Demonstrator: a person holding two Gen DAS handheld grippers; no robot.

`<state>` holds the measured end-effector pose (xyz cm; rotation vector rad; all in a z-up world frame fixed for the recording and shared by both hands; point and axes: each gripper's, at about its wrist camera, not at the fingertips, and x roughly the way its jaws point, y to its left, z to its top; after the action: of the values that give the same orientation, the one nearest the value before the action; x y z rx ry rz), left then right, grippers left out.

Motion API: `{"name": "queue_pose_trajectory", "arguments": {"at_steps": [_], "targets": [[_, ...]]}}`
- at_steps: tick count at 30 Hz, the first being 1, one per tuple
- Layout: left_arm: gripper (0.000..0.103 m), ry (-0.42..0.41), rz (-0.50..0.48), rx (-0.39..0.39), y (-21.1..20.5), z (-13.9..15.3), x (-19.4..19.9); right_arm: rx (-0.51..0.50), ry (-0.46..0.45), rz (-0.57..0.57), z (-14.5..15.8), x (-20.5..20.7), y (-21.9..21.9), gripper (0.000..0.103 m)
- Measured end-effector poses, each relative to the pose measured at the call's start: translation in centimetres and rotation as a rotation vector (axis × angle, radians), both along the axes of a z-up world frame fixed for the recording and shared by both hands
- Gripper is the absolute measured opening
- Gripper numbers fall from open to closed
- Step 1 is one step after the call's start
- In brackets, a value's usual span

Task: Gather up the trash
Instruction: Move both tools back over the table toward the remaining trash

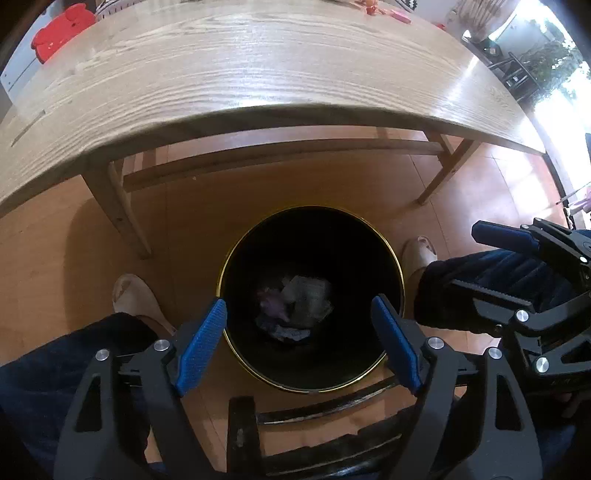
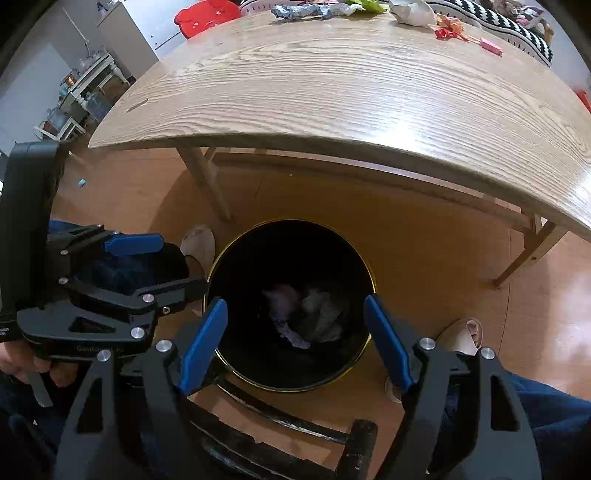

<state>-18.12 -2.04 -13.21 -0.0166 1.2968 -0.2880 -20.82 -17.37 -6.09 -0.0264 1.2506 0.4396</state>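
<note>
A black bin with a gold rim (image 1: 400, 269) (image 2: 371, 284) stands on the floor in front of the wooden table. Crumpled white, pink and bluish trash (image 1: 299, 306) (image 2: 306, 314) lies at its bottom. My left gripper (image 1: 301, 325) hangs over the bin mouth, jaws wide and open, nothing between the blue pads. My right gripper (image 2: 295, 325) hangs over the same bin, also open and empty. Each gripper shows in the other's view: the right gripper (image 1: 491, 258) at the right edge, the left gripper (image 2: 155, 266) at the left edge. More trash (image 2: 303, 11) lies on the table's far side.
The wooden table (image 1: 258, 74) (image 2: 351, 92) overhangs the floor beyond the bin. A person's slippered feet (image 1: 136, 295) (image 1: 419, 253) flank the bin, with dark trouser legs. A black chair frame (image 1: 317, 417) sits below the grippers. A red stool (image 2: 207, 14) stands behind the table.
</note>
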Motion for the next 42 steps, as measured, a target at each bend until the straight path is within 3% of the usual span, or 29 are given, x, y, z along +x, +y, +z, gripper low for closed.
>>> {"name": "queue_pose_trajectory", "arguments": {"at_steps": [9, 16, 19, 23, 28, 33, 37, 42], "targets": [[0.086, -0.045, 0.014, -0.019, 0.2, 1.4, 0.2, 0.032, -0.043, -0.016, 1.5, 0.3, -0.5, 0.078], [0.089, -0.141, 0.001, -0.061, 0.7, 6.2, 2.2, 0.052, -0.195, -0.033, 7.1, 2.4, -1.5, 0.081], [0.093, -0.243, -0.007, -0.018, 1.2, 9.3, 4.3, 0.041, -0.269, -0.064, 9.8, 5.1, -2.3, 0.081], [0.094, -0.327, 0.025, 0.036, 2.6, 12.3, 9.8, 0.031, -0.352, -0.115, 12.6, 10.0, -3.1, 0.081], [0.095, -0.349, 0.004, 0.11, 3.8, 12.8, 17.7, 0.024, -0.379, -0.156, 13.7, 17.5, -3.9, 0.082], [0.095, -0.364, 0.003, 0.107, 4.1, 12.5, 25.7, -0.029, -0.385, -0.19, 12.0, 24.7, -4.3, 0.082], [0.095, -0.368, -0.049, 0.101, 3.2, 11.3, 30.2, -0.052, -0.366, -0.19, 10.0, 29.7, -4.3, 0.082], [0.095, -0.415, -0.133, 0.147, 2.1, 10.3, 34.2, -0.063, -0.355, -0.177, 8.2, 34.0, -4.2, 0.082]]}}
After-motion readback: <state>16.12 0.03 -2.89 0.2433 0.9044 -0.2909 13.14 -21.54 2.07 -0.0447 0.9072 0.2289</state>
